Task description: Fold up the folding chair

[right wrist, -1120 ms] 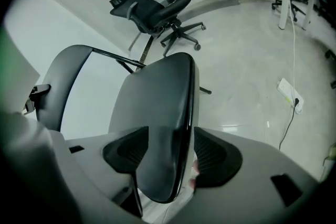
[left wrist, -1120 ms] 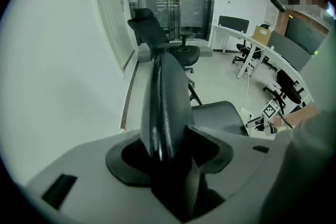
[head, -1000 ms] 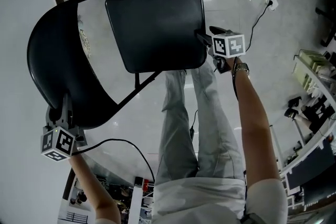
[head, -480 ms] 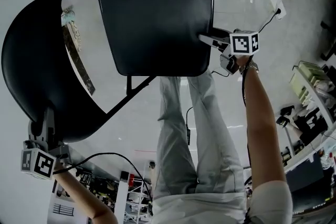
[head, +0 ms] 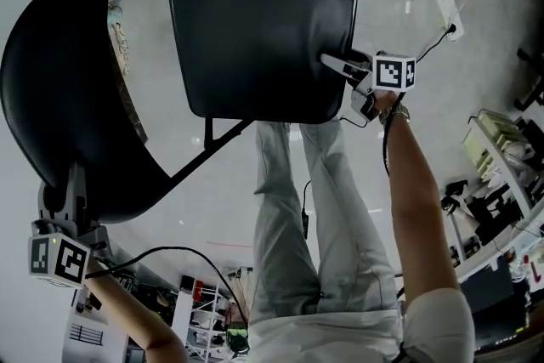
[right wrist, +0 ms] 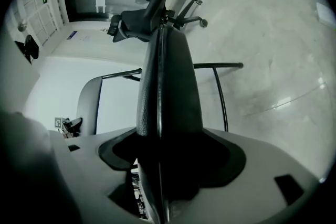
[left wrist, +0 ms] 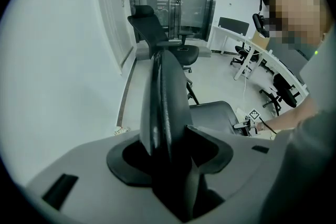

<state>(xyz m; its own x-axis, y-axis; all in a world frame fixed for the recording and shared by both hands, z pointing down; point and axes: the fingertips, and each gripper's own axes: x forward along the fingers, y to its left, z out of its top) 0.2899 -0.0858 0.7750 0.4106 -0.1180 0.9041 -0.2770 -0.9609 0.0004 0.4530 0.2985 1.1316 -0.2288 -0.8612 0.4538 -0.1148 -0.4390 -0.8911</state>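
The folding chair stands below me with its black seat (head: 259,30) at top centre and its curved black backrest (head: 64,89) at the left. My left gripper (head: 75,187) is shut on the backrest's lower edge (left wrist: 165,92), which fills its jaws. My right gripper (head: 329,60) holds the seat's right edge (right wrist: 168,76). Its jaws have just been opening wider, and the thick seat edge is still between them with the pads on it. From the right gripper view the backrest (right wrist: 88,102) and the left gripper (right wrist: 68,124) show beyond the seat.
The person's legs (head: 314,208) stand just behind the seat. A power strip (head: 448,13) and cable lie on the floor at upper right. Desks with clutter (head: 501,157) line the right side. A black office chair (left wrist: 157,34) stands by the glass doors.
The seat has shifted right and up in the head view and shows broader. My right gripper went right with it. The left gripper and the backrest's lower end have drifted left.
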